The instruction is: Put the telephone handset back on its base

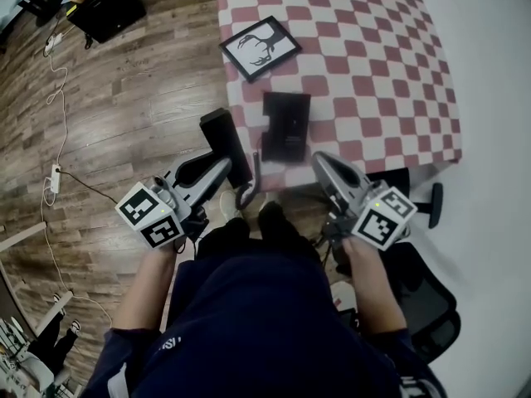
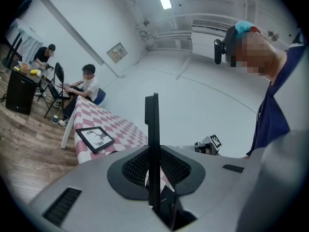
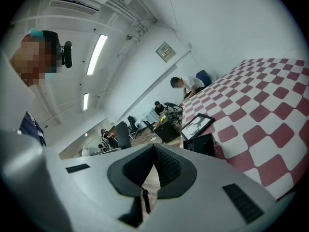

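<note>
While the left hand-held gripper (image 1: pixel 221 166) is clenched on the black handset (image 1: pixel 226 143), gripping it edge-on w/ the long body sticking out past the jaws, the base (image 1: pixel 286 125) lies on the checked desk (image 1: pixel 373 73) near its front edge. The handset is held in the air at the desk's near corner, just left of the base & not touching it. The right hand-held gripper (image 1: pixel 323 164) is closed w/ nothing in it, pads meeting, just short of the desk edge beside the base. A framed picture (image 1: pixel 260 48) lies further back, apart from the base.

Step in hand, I'd judge: carry the handset over & line it up. To do it well:
- Turn the handset so its long axis matches the cradle.
- Get it approx. level before lowering, then come straight down so it doesn't nudge the base.
- The right gripper could steady the base if it slides.
- What looks like a cord (image 1: pixel 251 185) hangs btw. handset & base, so keep it from getting trapped underneath.
- Let go only once the handset sits flat.
</note>
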The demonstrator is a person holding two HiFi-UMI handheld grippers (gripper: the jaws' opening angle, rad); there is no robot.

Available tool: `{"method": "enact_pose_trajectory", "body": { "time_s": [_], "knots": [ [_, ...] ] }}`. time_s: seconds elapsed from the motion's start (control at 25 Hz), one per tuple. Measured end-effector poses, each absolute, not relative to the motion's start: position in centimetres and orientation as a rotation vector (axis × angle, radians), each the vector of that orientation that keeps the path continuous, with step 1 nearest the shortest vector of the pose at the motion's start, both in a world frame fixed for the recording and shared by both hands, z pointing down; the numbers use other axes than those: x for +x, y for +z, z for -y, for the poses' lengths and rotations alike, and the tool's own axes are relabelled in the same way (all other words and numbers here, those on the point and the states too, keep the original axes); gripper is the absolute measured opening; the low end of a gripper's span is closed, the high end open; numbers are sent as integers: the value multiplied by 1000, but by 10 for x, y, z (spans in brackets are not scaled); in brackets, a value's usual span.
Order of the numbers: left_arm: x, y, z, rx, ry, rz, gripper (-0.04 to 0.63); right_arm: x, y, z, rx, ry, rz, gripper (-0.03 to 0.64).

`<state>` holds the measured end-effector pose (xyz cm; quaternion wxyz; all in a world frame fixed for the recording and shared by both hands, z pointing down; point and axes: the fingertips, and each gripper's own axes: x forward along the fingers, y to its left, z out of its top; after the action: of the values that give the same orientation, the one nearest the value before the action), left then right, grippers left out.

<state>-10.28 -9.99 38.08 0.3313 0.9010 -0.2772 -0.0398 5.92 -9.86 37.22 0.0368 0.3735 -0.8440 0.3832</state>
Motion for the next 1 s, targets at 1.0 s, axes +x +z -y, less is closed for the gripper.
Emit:
{"method": "enact_pose_trajectory", "body": {
  "time_s": [1.0],
  "knots": [
    [-16,513,143,2181,117,423,91,115,437,165,950,1353,2511,17]
  ]
}}
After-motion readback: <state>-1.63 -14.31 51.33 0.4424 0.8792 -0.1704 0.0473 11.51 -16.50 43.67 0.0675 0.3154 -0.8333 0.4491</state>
